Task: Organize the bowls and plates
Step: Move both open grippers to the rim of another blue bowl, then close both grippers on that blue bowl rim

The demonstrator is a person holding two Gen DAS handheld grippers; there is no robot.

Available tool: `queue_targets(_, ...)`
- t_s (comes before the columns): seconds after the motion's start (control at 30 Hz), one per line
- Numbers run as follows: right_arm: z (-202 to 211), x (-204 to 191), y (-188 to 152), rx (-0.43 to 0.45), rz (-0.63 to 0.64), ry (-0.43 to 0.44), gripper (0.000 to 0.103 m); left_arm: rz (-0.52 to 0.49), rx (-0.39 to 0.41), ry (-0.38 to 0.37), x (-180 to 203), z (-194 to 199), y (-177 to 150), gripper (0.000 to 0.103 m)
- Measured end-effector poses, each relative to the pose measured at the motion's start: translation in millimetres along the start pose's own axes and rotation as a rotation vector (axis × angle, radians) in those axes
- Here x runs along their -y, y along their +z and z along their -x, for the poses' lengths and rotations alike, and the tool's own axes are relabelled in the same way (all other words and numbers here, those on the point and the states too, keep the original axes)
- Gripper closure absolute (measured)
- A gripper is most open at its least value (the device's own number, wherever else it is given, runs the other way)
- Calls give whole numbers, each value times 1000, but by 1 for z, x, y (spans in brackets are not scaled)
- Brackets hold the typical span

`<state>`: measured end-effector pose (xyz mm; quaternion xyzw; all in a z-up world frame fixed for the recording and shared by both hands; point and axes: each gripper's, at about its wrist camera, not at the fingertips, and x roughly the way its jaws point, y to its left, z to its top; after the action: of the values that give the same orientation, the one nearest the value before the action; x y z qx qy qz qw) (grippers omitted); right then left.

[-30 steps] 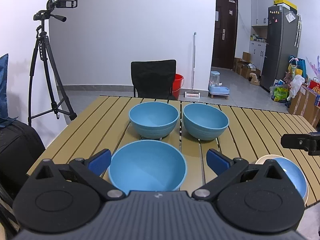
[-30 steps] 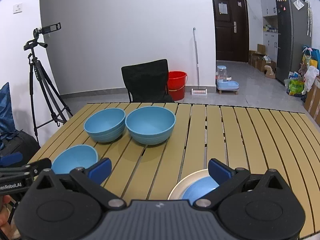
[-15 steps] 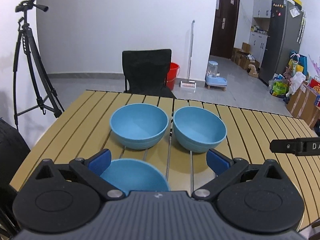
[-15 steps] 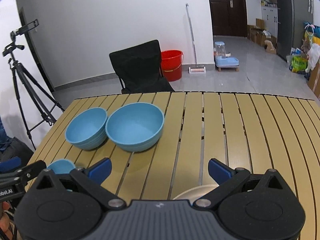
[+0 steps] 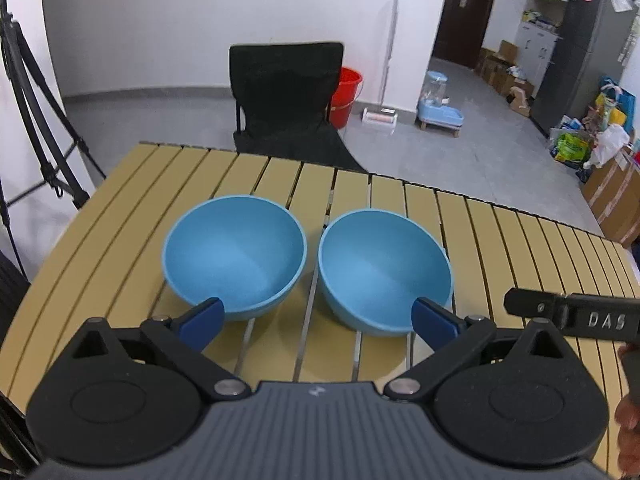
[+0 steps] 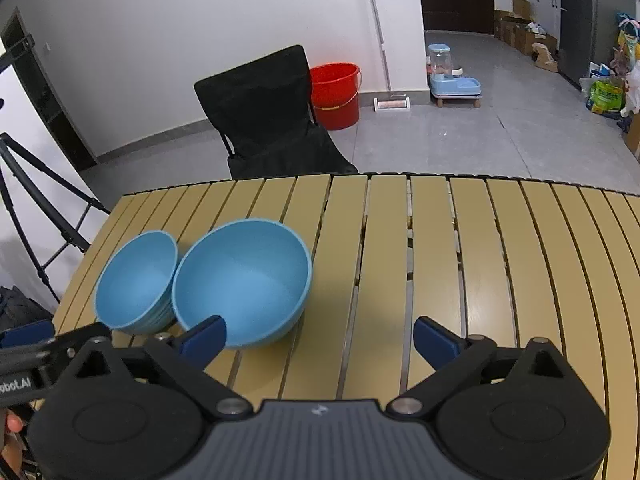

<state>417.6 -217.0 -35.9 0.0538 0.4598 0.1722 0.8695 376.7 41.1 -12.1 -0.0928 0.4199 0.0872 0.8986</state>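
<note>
- Two blue bowls on the slatted table [image 5: 500,232], side by side near its left half: left bowl [image 5: 234,258], right bowl [image 5: 384,268], rims nearly touching, both upright and empty.
- Left gripper [image 5: 316,320] spread wide, nothing between its blue pads, poised above the near edges of both bowls.
- Right gripper [image 6: 318,338] likewise spread and empty, over bare slats beside the right bowl.
- Probably light, stiff plastic or melamine; smooth, so likely slippery on the rounded wall.
- Best hold judged to be the rim: one pad inside, one outside, at the near edge.
- Similar size suggests easy nesting; a tilted grip risks swinging.
- No plates in view.
</note>
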Motion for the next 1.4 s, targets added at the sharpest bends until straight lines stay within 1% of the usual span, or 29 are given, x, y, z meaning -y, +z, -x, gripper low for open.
queue_targets(0.13, -20, -1, 15, -31, 25, -1, 4, 50, -63, 2, 2, -23, 14, 9)
queue_targets(0.2, -30, -3, 22, -41, 36, -3, 6, 70, -102, 5, 4, -37, 18, 18)
queue_targets(0.23, -36, -2, 26, -47, 39, -1, 7, 80, -122, 7, 5, -45, 20, 20)
queue_targets(0.27, -41, -2, 28, -53, 38, 0, 10, 89, -139, 8, 4, -50, 20, 24)
queue_targets(0.33, -52, -3, 32, -69, 37, 3, 12, 110, -173, 22, 5, -62, 20, 25)
queue_targets(0.4, -63, -3, 33, -84, 37, 6, 16, 110, -188, 41, 8, -70, 19, 32)
queue_targets(0.47, -73, -3, 34, -98, 36, 7, 22, 113, -207, 52, 10, -80, 20, 33)
queue_targets(0.63, -96, -2, 37, -135, 28, 5, 30, 136, -258, 61, 11, -97, 20, 42)
queue_targets(0.73, -105, -2, 41, -146, 29, 4, 35, 147, -271, 66, 11, -100, 20, 46)
queue_targets(0.87, -114, -4, 44, -156, 36, 5, 46, 163, -279, 73, 11, -104, 22, 52)
queue_targets(0.93, -118, -5, 45, -162, 42, 6, 48, 164, -281, 75, 13, -105, 22, 53)
queue_targets(1.0, -122, -7, 47, -164, 51, 8, 51, 170, -282, 74, 13, -107, 22, 58)
queue_targets(1.07, -125, -9, 47, -163, 58, 14, 59, 180, -285, 74, 12, -109, 23, 59)
queue_targets(1.1, -126, -9, 48, -164, 59, 17, 61, 182, -286, 80, 12, -110, 23, 62)
queue_targets(1.17, -129, -11, 49, -167, 58, 23, 69, 182, -286, 85, 12, -110, 22, 66)
queue_targets(1.2, -129, -11, 49, -168, 58, 27, 70, 182, -286, 89, 12, -109, 22, 67)
queue_targets(1.3, -132, -12, 50, -170, 57, 39, 79, 181, -284, 93, 12, -110, 22, 73)
queue_targets(1.33, -133, -12, 49, -172, 53, 45, 85, 182, -285, 95, 12, -111, 21, 75)
queue_targets(1.37, -134, -11, 49, -174, 48, 52, 89, 185, -287, 95, 11, -111, 21, 77)
queue_targets(1.4, -134, -11, 48, -174, 44, 59, 89, 185, -289, 96, 12, -112, 21, 80)
